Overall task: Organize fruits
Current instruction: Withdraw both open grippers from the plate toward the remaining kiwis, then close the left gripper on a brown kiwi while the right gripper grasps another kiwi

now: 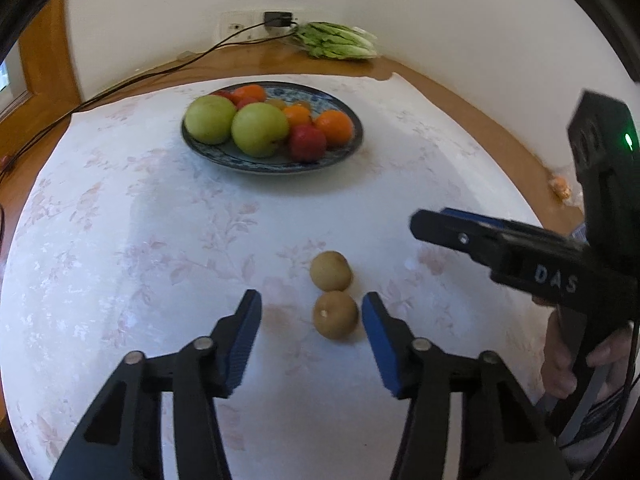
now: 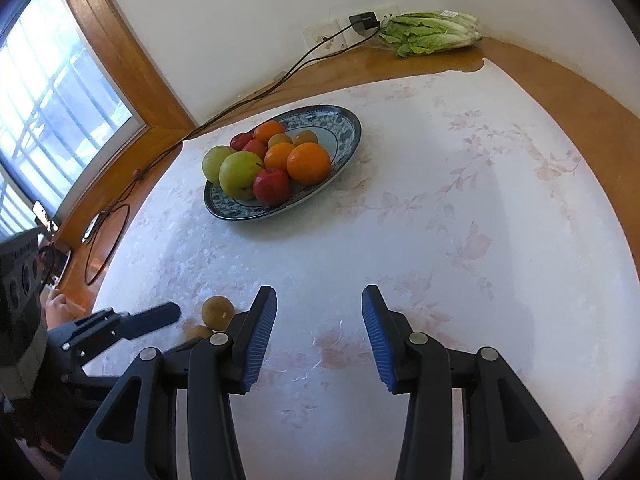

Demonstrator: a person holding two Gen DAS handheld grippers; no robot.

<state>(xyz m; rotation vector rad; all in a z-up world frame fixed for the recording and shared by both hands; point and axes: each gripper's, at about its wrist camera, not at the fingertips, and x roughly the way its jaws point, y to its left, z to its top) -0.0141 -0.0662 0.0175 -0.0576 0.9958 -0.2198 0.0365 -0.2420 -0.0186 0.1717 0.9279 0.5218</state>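
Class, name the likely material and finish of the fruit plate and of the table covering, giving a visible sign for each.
Plate: probably glazed ceramic, given its glossy blue-and-white patterned rim. Table covering: likely a thin plastic or coated sheet, lying flat with a faint sheen and printed pink flowers.

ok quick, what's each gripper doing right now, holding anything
left gripper: open, holding nothing; the nearer of two brown fruits lies between its fingers, untouched.
right gripper: open and empty, over bare tablecloth.
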